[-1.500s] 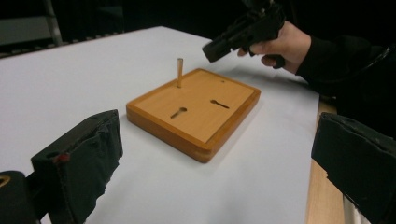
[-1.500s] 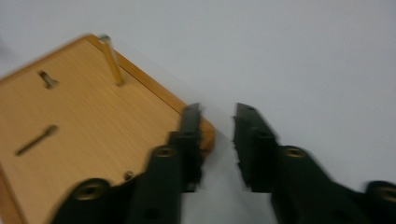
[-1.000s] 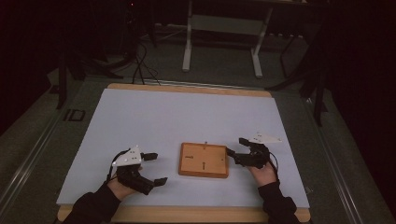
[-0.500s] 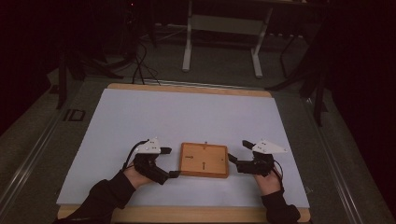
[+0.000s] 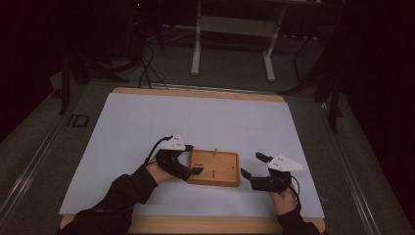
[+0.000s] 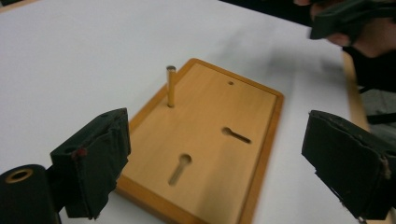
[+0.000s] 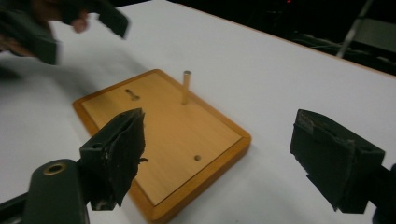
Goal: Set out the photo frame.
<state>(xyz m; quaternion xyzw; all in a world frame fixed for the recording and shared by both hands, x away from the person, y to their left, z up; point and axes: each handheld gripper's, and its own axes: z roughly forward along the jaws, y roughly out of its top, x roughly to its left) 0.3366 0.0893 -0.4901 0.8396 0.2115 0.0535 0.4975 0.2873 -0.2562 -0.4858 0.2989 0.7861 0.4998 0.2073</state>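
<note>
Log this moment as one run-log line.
left gripper: open, just closing slightly, at wooden board | right gripper: open, beside board | peg: upright

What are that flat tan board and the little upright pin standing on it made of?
The rectangular tan board looks like light wood with a smooth, faintly glossy finish: fine grain and a darker rounded rim show. The thin upright pin may be brass-coloured metal, given its sheen and pale flat top, though varnished wood is possible.

A dim lab: white-topped table (image 5: 147, 127), cables (image 5: 147, 63), metal stand (image 5: 232, 29).
</note>
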